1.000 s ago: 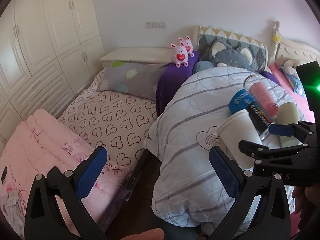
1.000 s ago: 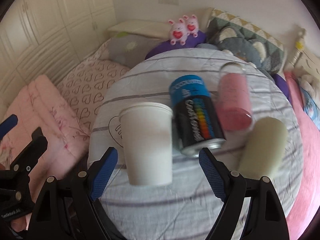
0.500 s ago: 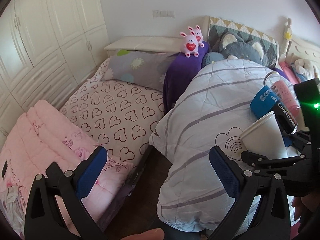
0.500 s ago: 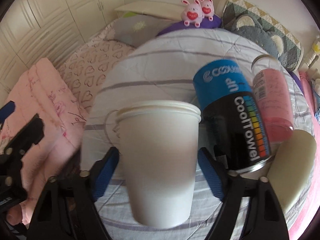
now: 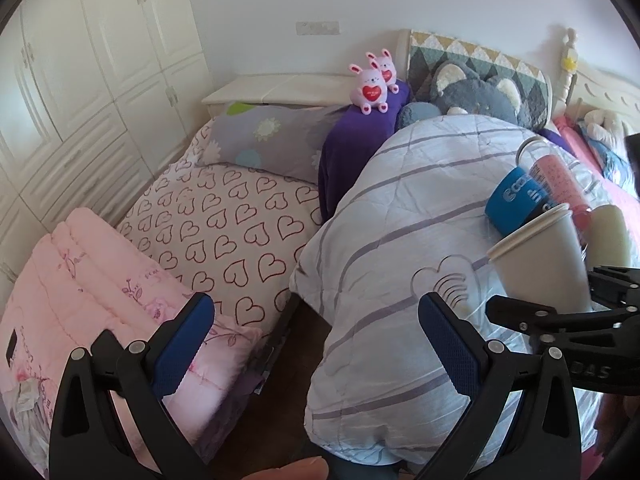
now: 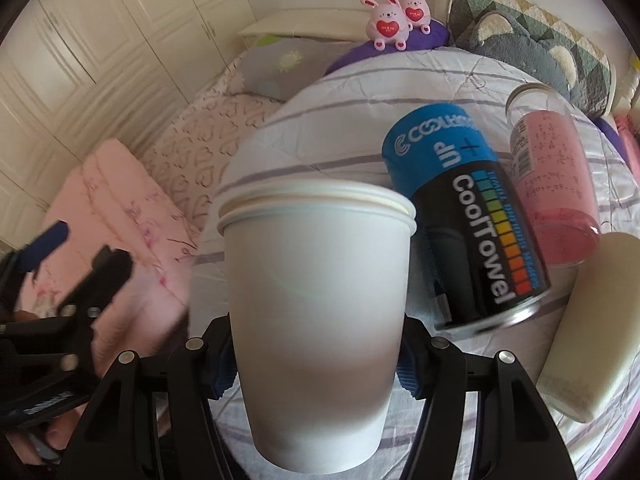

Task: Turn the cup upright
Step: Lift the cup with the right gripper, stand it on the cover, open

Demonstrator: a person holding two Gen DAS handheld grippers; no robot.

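A white paper cup [image 6: 316, 312] fills the middle of the right wrist view, its rim toward the far side. My right gripper [image 6: 316, 368] is shut on the cup, its blue pads pressed against both sides of the lower body. The cup also shows in the left wrist view [image 5: 540, 260], tilted, rim up and to the left, held over the striped quilt [image 5: 400, 220]. My left gripper [image 5: 316, 344] is open and empty, low over the gap between the two beds.
A blue and black CoolTowel can [image 6: 468, 220], a pink-filled clear jar [image 6: 552, 184] and a cream bottle [image 6: 588, 320] lie on the quilt right of the cup. A heart-print bed [image 5: 224, 216], pink folded blanket [image 5: 80, 280], pillows and plush toys lie left and behind.
My right gripper moved forward around the white cup and closed on it. The cup now sits lifted and tilted in the jaws. The left gripper stayed open.
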